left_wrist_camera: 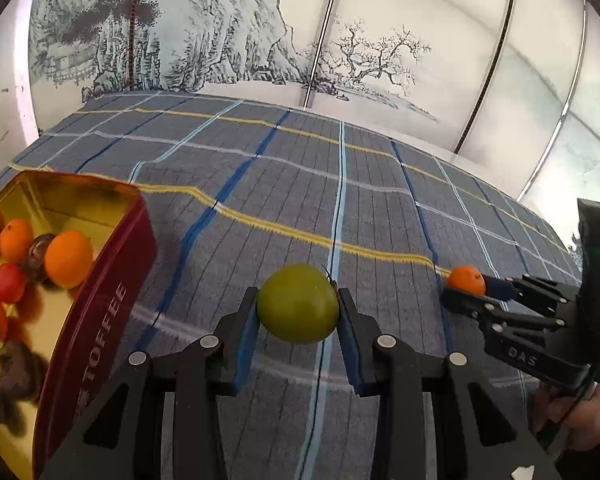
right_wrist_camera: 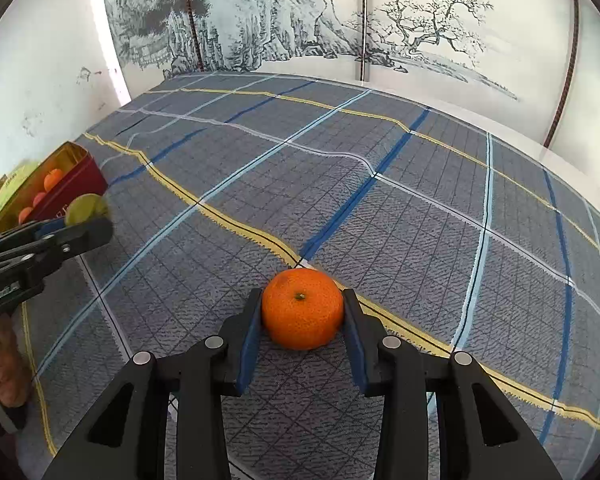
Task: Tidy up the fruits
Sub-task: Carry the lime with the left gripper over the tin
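A green round fruit (left_wrist_camera: 298, 304) sits between the blue pads of my left gripper (left_wrist_camera: 298, 306), which is shut on it above the cloth. A mandarin (right_wrist_camera: 302, 309) rests low over the cloth with my right gripper (right_wrist_camera: 303, 310) shut on it, both pads pressing its sides. In the left wrist view the right gripper (left_wrist_camera: 466, 286) shows at the right with the mandarin (left_wrist_camera: 465, 279) at its tips. In the right wrist view the left gripper (right_wrist_camera: 82, 216) appears at the left carrying the green fruit (right_wrist_camera: 85, 209). A red and gold tin (left_wrist_camera: 112, 280) at the left holds several fruits.
A grey plaid cloth (right_wrist_camera: 380, 208) with blue, yellow and white lines covers the table. The tin (right_wrist_camera: 88, 176) stands near the table's left edge. A wall with an ink landscape painting (left_wrist_camera: 204, 32) runs behind the table. A hand (left_wrist_camera: 580, 416) grips the right tool's handle.
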`<state>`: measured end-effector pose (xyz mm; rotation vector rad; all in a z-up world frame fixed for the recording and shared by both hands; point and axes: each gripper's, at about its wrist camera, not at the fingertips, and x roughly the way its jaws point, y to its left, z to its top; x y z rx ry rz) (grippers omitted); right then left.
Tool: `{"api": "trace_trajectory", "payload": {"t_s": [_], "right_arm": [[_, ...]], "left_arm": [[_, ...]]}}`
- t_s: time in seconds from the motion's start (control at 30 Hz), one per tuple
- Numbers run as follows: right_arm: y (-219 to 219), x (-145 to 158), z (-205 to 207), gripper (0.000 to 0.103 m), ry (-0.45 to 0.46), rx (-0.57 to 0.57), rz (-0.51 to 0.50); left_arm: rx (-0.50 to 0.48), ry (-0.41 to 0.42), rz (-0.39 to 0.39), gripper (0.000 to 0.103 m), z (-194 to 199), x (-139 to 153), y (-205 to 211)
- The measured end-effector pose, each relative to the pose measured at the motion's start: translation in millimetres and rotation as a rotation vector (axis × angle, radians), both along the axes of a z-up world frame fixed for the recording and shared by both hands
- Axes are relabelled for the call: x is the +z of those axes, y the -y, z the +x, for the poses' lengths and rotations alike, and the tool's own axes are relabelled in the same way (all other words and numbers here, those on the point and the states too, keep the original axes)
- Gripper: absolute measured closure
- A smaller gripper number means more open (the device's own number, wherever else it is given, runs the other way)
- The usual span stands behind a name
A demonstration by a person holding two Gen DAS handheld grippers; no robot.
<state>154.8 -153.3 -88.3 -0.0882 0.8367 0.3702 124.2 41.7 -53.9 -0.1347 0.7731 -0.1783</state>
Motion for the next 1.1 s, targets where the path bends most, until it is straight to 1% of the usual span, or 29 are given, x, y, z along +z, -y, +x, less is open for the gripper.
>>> {"api": "trace_trajectory", "payload": {"t_s": [0.1, 0.3, 0.43, 0.5, 0.83, 1.1], "right_arm": [[-0.2, 0.3, 0.0, 0.064, 0.002, -0.01, -0.009], [1.7, 0.2, 1.4, 0.064, 0.001, -0.039, -0.018], [0.7, 0.3, 1.5, 0.064, 0.004, -0.044, -0.031], [1.1, 0.3, 1.7, 0.064, 0.004, -0.046, -0.034], [2.4, 0.7, 3.1, 0.064, 0.005, -0.067, -0.045], [2.1, 1.0, 3.7, 0.064, 0.005, -0.072, -0.048]], "left_arm": [[0.005, 0.02, 0.0, 0.07, -12.1, 11.4, -3.4], [0.023, 0.072, 0.041, 0.07, -35.1, 36.3, -13.6], [0.038, 0.095, 0.081, 0.07, -46.1, 45.9, -19.3], [0.044, 0.102, 0.098, 0.07, -50.4, 48.9, -22.1], [0.06, 0.119, 0.133, 0.07, -67.0, 54.5, -37.8], [0.088, 0.116, 0.137, 0.07, -72.6, 52.8, -56.6]]}}
